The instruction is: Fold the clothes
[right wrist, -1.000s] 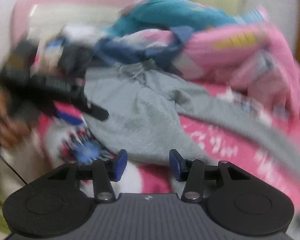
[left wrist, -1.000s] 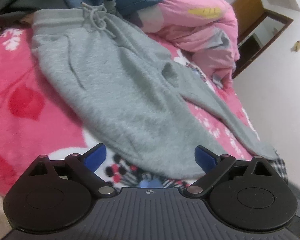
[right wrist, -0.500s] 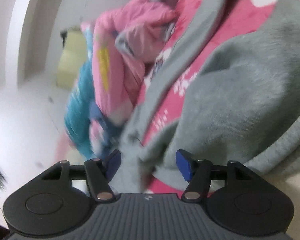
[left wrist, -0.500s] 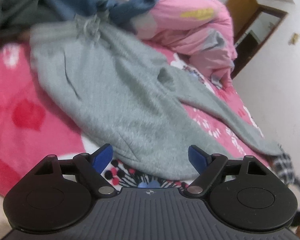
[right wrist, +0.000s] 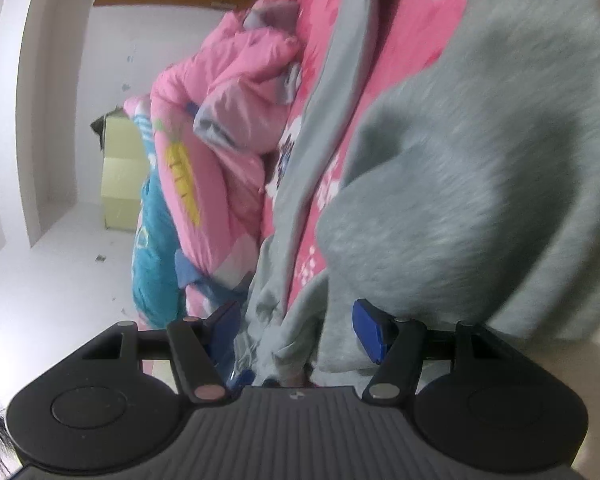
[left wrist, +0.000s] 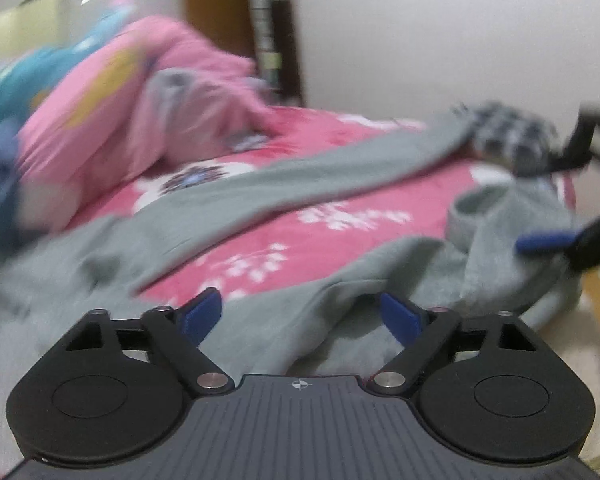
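We should pinch the gray pants (left wrist: 300,320) tight, since our left gripper (left wrist: 302,314) is closing over them and our right gripper (right wrist: 296,328) sits open around them.

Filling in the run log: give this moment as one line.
step: grasping | item: grey sweatpants | left gripper: closing over fabric | right gripper: open, fabric between

The left wrist view is smeared with motion blur: the pink quilt (left wrist: 132,112) and checked cloth (left wrist: 512,136) lose their detail. The right gripper (left wrist: 568,204) is cut off at the right edge. The grey sweatpants (right wrist: 480,200) run past the right wrist view's right edge.
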`<state>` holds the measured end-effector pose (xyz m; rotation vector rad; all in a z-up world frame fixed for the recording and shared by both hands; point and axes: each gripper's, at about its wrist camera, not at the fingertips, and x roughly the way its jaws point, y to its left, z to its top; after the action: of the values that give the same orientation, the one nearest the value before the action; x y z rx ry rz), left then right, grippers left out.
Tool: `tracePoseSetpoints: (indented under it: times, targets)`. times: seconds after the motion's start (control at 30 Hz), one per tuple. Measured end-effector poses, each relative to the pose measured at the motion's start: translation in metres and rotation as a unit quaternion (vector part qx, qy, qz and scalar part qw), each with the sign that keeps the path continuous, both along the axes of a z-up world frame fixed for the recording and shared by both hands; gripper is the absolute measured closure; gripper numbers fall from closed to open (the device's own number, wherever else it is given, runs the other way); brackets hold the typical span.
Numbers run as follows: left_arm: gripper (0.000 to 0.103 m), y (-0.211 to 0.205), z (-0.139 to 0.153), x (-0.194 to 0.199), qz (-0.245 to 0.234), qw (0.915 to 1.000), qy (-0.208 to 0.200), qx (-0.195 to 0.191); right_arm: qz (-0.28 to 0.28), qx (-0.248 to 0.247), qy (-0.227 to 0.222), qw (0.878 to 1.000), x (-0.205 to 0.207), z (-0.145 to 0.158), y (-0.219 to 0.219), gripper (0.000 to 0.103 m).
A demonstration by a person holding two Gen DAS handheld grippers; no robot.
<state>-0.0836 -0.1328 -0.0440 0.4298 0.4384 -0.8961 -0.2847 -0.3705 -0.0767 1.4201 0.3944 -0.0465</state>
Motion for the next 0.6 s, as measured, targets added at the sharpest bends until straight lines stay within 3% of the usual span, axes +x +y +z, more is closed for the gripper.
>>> tracePoseSetpoints:
  times: [0.1, 0.17, 0.3, 0.43, 0.47, 0.53, 0.6]
  targets:
    - [0.055, -0.02, -0.01, 0.003, -0.018, 0.9994, -0.009, 0.03, -0.017, -0.001, 0.015, 1.0, -0.017, 0.002, -0.006, 0.038]
    - [0.071, -0.022, -0.01, 0.009, -0.011, 0.9996, 0.006, 0.024, -0.026, -0.002, 0.023, 0.999, -0.026, 0.003, -0.009, 0.038]
    - [0.077, -0.02, -0.004, 0.024, 0.009, 0.9985, 0.055, -0.003, -0.012, 0.015, 0.025, 0.999, -0.022, 0.002, -0.008, 0.036]
    - [0.083, -0.008, 0.0, 0.025, 0.008, 0.9967, 0.075, -0.031, 0.022, -0.011, 0.068, 0.997, 0.002, 0.017, -0.007, 0.036]
    - [0.085, -0.006, 0.0, 0.023, 0.008, 0.9964, 0.076, -0.036, 0.026, -0.031, 0.08, 0.996, 0.006, 0.024, -0.007, 0.036]
    - [0.087, 0.003, 0.001, 0.02, 0.008, 0.9952, 0.083, -0.051, 0.018, -0.124, 0.11, 0.986, 0.009, 0.052, -0.01, 0.036]
    - [0.09, 0.015, 0.006, 0.017, 0.009, 0.9933, 0.088, -0.074, -0.002, -0.237, 0.139, 0.962, 0.009, 0.082, -0.013, 0.036]
